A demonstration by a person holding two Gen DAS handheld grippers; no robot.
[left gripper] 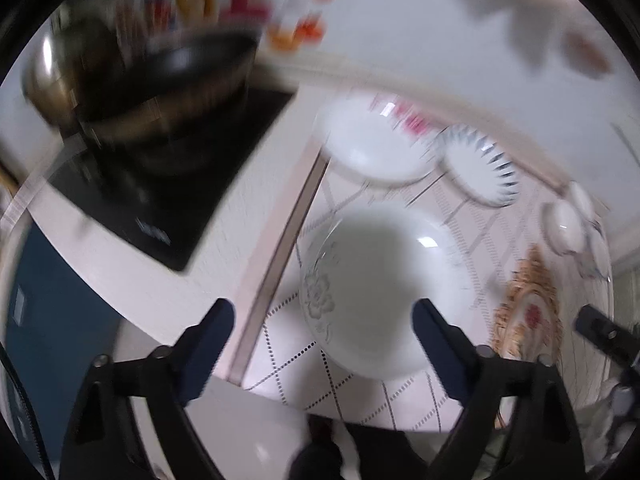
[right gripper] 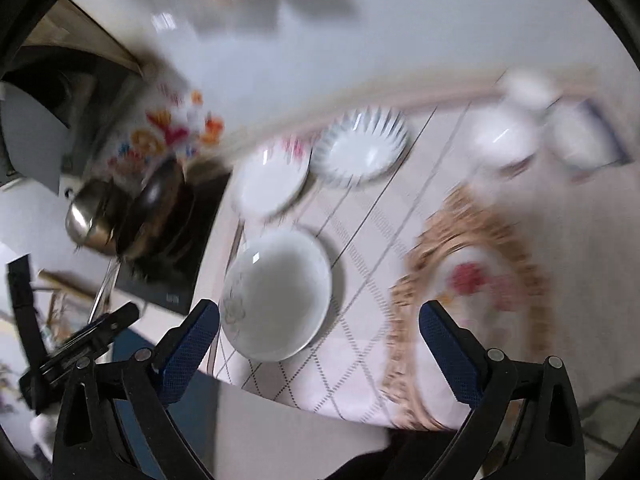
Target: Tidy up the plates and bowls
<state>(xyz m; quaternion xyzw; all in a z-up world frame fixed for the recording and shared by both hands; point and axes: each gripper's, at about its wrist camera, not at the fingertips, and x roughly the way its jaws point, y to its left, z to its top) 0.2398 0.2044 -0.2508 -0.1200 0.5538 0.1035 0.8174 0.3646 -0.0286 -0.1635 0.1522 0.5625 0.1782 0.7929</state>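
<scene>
The left hand-held gripper (left gripper: 324, 320) hangs with its dark blue fingers spread wide and nothing between them, above a large white bowl with a grey flower motif (left gripper: 376, 292) that sits on the patterned cloth (left gripper: 460, 208) covering the counter. The right hand-held gripper (right gripper: 320, 322) is likewise spread apart and empty, with the same bowl (right gripper: 276, 296) lying just ahead of its left finger.

Beyond the bowl, both views show a white plate with pink flowers (left gripper: 372, 144) and, touching it, a plate with a blue-rayed rim (left gripper: 480, 164). Small white bowls (right gripper: 500, 140) sit farther right.

Only the right wrist view shows the gold-framed floral design on the cloth (right gripper: 480, 276) in full, and the left tool's body at lower left. The left wrist view shows the black cooktop (left gripper: 180, 208) carrying a dark pan (left gripper: 192, 60) up close. Both views are motion-blurred.
</scene>
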